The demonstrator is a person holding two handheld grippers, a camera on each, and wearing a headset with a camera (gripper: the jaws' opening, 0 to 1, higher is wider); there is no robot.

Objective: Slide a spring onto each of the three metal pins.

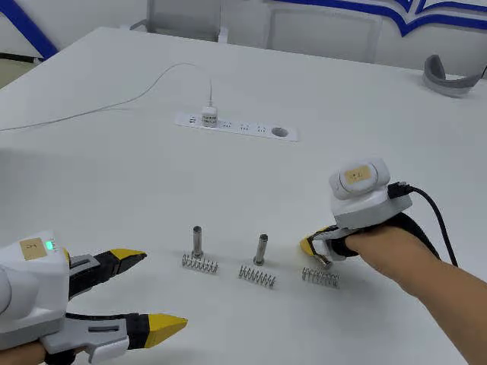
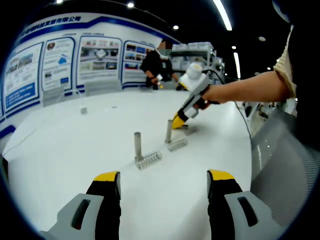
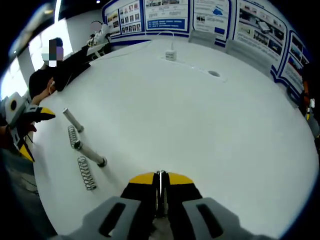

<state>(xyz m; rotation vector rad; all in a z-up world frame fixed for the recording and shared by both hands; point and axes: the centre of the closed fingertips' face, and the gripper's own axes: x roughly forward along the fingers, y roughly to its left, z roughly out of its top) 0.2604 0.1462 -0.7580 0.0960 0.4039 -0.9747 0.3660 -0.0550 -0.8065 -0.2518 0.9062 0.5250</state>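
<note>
Two metal pins stand upright on the white table, the left pin (image 1: 197, 240) and the middle pin (image 1: 261, 248). A spring lies in front of each: left spring (image 1: 199, 264), middle spring (image 1: 256, 275), right spring (image 1: 319, 277). My right gripper (image 1: 319, 248) is shut on the third pin (image 3: 160, 192), holding it low over the table just behind the right spring. My left gripper (image 1: 148, 293) hovers open at the near left with nothing between its fingers. From the left gripper (image 2: 164, 177), the pins (image 2: 137, 145) and a spring (image 2: 149, 160) lie straight ahead.
A white power strip (image 1: 236, 126) with a plugged-in adapter and cable lies at the table's far middle. A grey curved object (image 1: 449, 76) sits at the far right. A person (image 2: 155, 62) stands behind the table's far end.
</note>
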